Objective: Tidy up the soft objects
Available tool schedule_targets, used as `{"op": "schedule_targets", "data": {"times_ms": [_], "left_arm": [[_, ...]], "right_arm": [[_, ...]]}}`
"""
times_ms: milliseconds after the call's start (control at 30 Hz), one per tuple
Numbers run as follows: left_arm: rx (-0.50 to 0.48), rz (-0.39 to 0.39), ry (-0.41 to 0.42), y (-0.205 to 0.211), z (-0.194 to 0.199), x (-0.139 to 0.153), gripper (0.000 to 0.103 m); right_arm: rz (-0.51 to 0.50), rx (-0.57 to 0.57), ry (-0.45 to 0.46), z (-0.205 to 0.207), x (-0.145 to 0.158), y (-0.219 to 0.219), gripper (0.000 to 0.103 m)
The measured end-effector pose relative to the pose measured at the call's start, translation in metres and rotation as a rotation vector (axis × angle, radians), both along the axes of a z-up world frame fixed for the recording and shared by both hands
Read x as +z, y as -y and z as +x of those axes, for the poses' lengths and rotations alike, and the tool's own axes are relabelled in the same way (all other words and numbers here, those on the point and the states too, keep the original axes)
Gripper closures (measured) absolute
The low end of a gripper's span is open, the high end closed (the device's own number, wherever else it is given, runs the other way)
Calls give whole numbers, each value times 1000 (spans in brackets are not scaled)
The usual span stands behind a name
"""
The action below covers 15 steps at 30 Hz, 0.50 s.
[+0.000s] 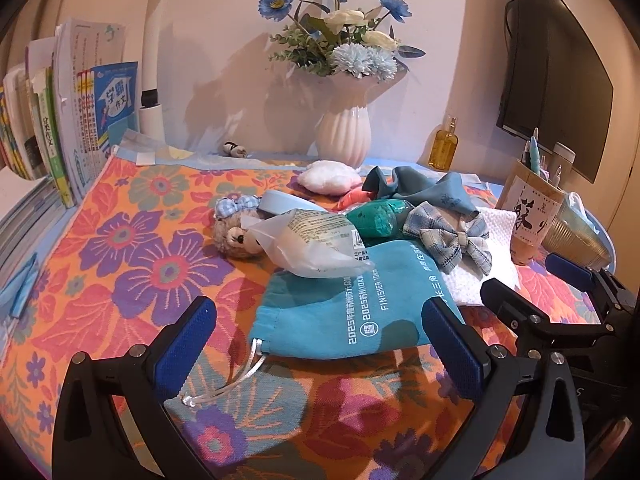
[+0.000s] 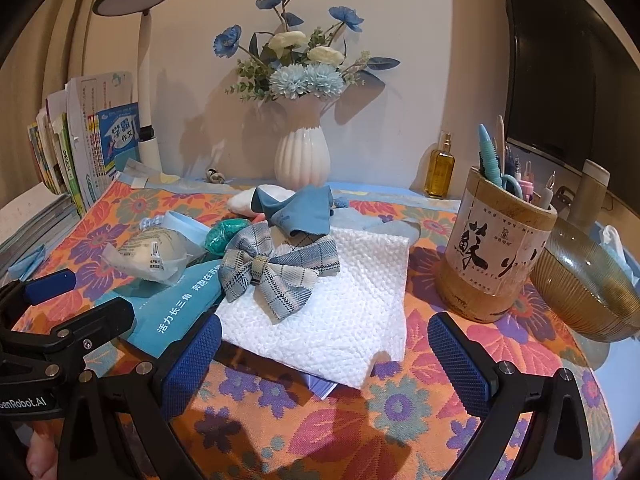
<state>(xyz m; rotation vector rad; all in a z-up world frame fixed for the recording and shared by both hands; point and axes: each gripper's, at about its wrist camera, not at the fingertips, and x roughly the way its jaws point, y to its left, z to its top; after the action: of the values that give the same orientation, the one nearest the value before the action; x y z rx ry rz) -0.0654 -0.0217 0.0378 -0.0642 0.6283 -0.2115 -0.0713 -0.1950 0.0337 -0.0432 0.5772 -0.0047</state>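
The left gripper [image 1: 320, 340] is held open and empty, its blue pads either side of a teal drawstring pouch [image 1: 344, 304] lying flat near the front edge of the floral tablecloth [image 1: 120, 264]. The right gripper [image 2: 324, 356] is likewise spread wide, empty, before a white paper towel [image 2: 320, 320] on which a plaid bow [image 2: 276, 272] rests. Bare cloth is seen toward the left edge; the right edge is crowded by a bamboo pen holder [image 2: 492, 256].
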Motion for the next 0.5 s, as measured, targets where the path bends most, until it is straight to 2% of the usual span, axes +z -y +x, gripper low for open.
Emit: {"op": "schedule_targets", "data": {"times_ms": [500], "left_arm": [[7,12,1,-1,0,0,1]], "right_arm": [[-12,-1,-17,4,-1,0,0]]}}
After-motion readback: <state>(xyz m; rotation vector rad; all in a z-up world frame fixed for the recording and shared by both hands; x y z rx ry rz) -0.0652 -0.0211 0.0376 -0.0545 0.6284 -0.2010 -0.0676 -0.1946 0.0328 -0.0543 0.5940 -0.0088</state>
